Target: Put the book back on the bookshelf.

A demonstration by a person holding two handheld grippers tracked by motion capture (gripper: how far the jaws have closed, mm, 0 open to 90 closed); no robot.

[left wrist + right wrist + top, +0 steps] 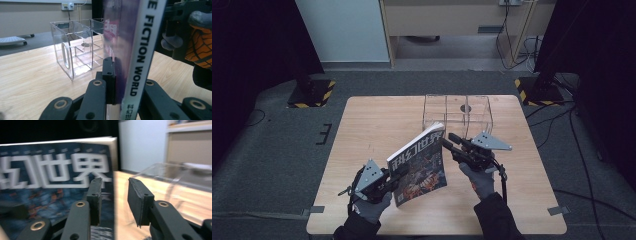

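Note:
A science-fiction magazine (419,165) stands tilted on its lower edge on the wooden table (372,120), cover toward me. My left gripper (399,175) is shut on its lower left part; in the left gripper view the jaws (122,82) clamp the white spine (140,45). My right gripper (447,139) is at the magazine's upper right edge. In the right gripper view its pads (115,187) stand apart, with the cover's (50,175) edge in the gap and neither pad pressing on it.
A clear acrylic box (457,112) with several compartments stands at the table's far side, just behind the magazine (72,47) (175,172). Striped stand feet (312,92) (537,90) and cables lie on the floor beyond the table's far corners.

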